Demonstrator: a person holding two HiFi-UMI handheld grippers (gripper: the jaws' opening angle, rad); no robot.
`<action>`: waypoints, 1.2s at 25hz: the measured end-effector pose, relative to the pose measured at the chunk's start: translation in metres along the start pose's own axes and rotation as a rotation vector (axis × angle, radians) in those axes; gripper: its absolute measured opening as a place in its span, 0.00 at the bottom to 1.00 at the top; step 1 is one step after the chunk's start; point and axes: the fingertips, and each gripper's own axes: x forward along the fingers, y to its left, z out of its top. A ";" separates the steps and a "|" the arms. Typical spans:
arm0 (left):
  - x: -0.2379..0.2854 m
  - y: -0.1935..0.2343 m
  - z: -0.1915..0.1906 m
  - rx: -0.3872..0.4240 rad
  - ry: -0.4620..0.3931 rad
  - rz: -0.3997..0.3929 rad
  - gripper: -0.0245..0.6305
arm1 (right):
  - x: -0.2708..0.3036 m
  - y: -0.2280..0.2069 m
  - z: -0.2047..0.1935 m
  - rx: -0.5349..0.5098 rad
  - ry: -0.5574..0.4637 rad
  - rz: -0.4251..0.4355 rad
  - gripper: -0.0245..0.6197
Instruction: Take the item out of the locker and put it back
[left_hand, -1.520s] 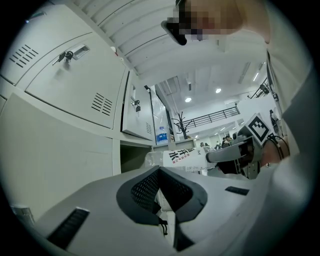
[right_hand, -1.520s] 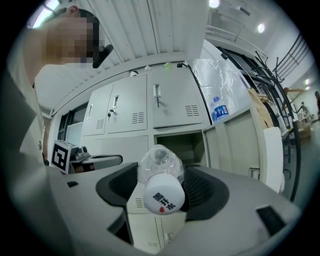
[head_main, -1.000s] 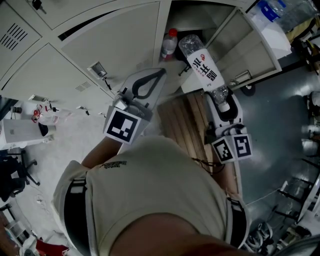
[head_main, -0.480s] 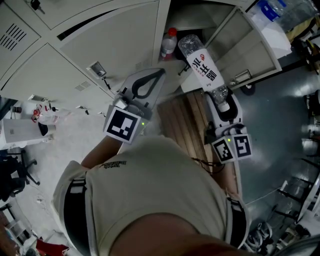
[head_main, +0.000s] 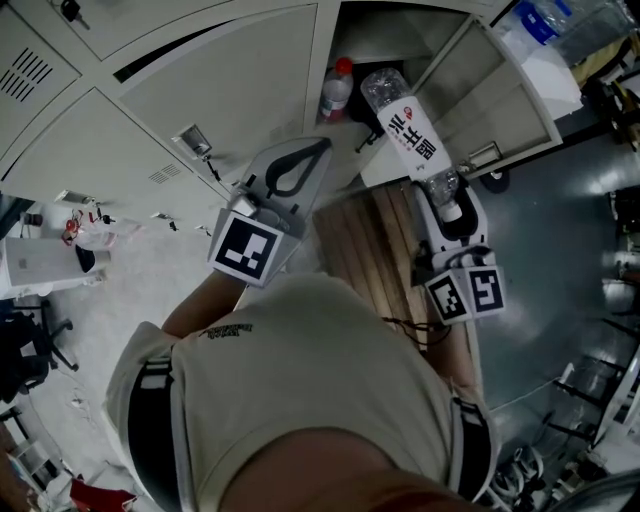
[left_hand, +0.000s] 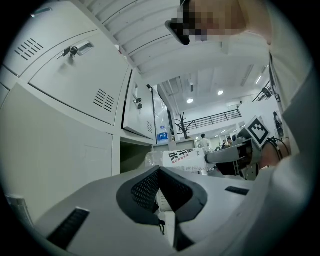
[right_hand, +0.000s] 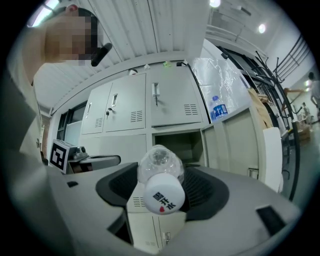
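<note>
Well, barely anything has moved over the last second. The right gripper (head_main: 447, 200) stays clamped on the neck of the water bottle (head_main: 405, 125), which has edged only a touch sideways. Its base sits at the mouth of the open locker (head_main: 400, 28). It looks like a pause, with the bottle neither properly out nor put back. Inside the compartment, a smaller red-capped bottle (head_main: 338, 90) stands upright at the left. The left gripper (head_main: 322, 146) hangs in front of the closed door (head_main: 230, 90), jaws together on nothing.

Locker compartment (head_main: 392, 38) open, red-capped bottle (head_main: 337, 92) inside at left, door (head_main: 508, 92) swung right
</note>
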 end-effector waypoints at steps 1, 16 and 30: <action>0.001 0.000 0.001 0.002 0.002 0.002 0.06 | 0.002 -0.002 0.001 -0.009 0.003 -0.001 0.49; 0.084 0.034 0.027 0.124 -0.087 0.045 0.06 | 0.112 -0.050 0.036 -0.123 -0.029 -0.033 0.49; 0.160 0.067 -0.002 0.066 -0.033 0.036 0.06 | 0.238 -0.097 0.014 -0.195 0.083 -0.104 0.49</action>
